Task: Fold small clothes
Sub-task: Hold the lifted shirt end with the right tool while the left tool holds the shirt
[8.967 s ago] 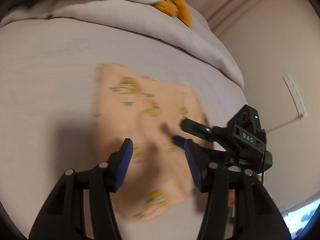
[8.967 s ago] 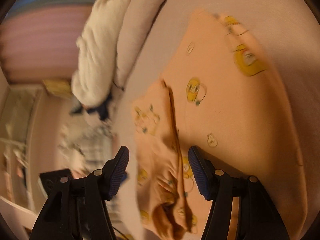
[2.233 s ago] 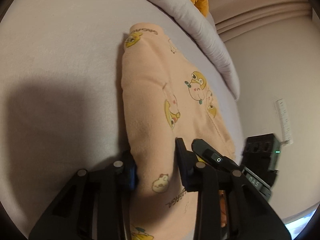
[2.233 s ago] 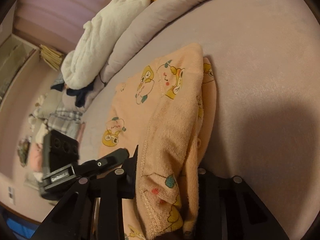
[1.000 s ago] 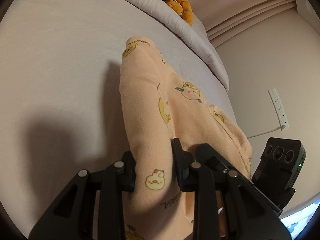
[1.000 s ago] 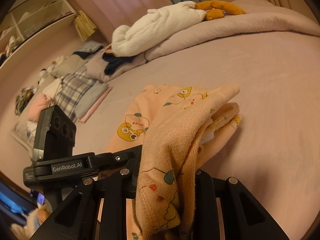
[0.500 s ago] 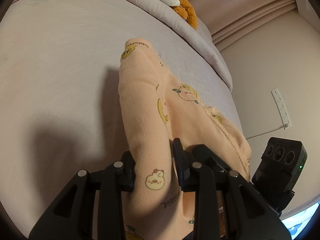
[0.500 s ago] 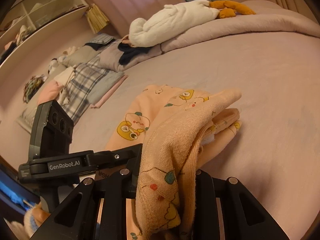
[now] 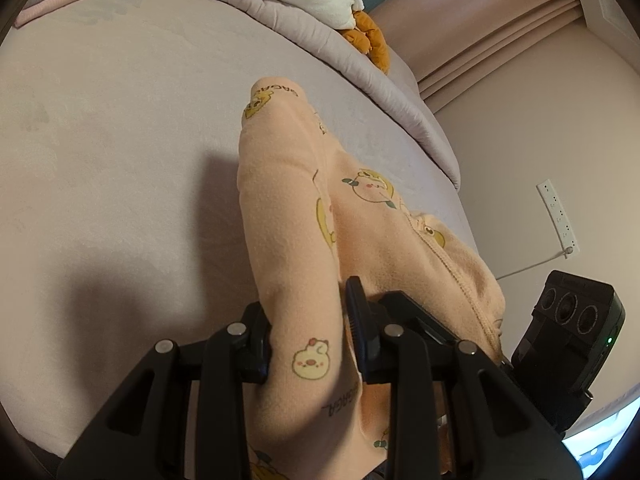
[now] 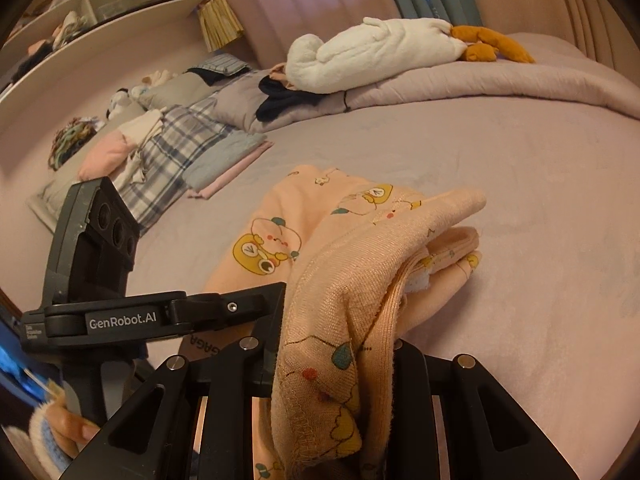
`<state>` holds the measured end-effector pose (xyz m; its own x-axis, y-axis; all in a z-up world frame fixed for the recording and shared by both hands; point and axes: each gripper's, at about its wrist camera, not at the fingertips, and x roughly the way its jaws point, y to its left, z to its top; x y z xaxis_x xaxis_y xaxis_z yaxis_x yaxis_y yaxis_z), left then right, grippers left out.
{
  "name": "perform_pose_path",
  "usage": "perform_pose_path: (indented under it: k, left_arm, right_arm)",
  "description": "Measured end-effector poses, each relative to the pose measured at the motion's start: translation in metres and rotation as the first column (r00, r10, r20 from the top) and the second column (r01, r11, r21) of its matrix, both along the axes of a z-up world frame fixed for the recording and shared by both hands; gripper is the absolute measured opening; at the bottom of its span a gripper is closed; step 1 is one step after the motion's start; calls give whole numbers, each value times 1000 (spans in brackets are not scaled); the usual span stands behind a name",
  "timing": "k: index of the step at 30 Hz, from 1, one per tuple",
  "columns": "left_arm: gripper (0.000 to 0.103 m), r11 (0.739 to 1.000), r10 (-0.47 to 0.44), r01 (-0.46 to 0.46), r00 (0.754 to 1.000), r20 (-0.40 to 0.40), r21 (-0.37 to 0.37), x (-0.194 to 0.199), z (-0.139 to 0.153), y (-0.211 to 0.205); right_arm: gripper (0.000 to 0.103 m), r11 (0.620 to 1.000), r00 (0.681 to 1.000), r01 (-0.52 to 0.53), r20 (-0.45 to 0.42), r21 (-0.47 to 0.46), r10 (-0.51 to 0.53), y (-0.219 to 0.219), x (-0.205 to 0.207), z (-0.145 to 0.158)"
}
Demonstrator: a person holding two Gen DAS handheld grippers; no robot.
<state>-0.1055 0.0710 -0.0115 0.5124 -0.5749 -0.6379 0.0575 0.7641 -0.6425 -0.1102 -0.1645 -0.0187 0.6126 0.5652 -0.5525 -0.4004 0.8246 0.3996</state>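
Lifted and swung up off the mattress since the flat, spread-out state seen earlier, with both views now tipped toward the room's far end. Ordered by size: wide mauve bed (image 10: 500, 168), rolled grey duvet (image 10: 460, 80) along its far side, white plush toy (image 10: 372, 54) lying on that duvet, stack of folded plaid and pink clothes (image 10: 172, 148) at far left, then peach printed garment (image 9: 292, 208) in the near middle. Draped forward from both tools onto the bed, near end raised, far end resting on the sheet. Left tool (image 9: 308, 334) pressed together on one doubled near edge; right tool (image 10: 336, 354) likewise pinching a bunched near edge of the same garment, side by side and nearly touching. Apparently mid-fold, at the stage of carrying the gathered near end over toward the far end. Next move probably calling for a level forward sweep, both corners kept apart and even, then a lowering onto the far hem before any release; risk of a crooked or bunched fold otherwise. Hard to judge: garment type, layer count inside each pinch, and the underside lying against the bed. Cut off at the bottom: tool handles and most of the holding hands.
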Motion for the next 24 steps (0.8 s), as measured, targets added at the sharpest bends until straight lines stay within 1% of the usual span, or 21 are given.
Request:
perform_pose_path:
  k: [6,24]
  left_arm:
    - [28,1000,9,-9,1000,13,-6,-8,0,13]
    - [28,998,46,-45,998,35,-36,-6,-7,45]
  right_arm:
    - [27,1000,1000,-14,6,-19,14,11,1,0]
    - [27,991,997,-54,44,-124,59,48,11,5]
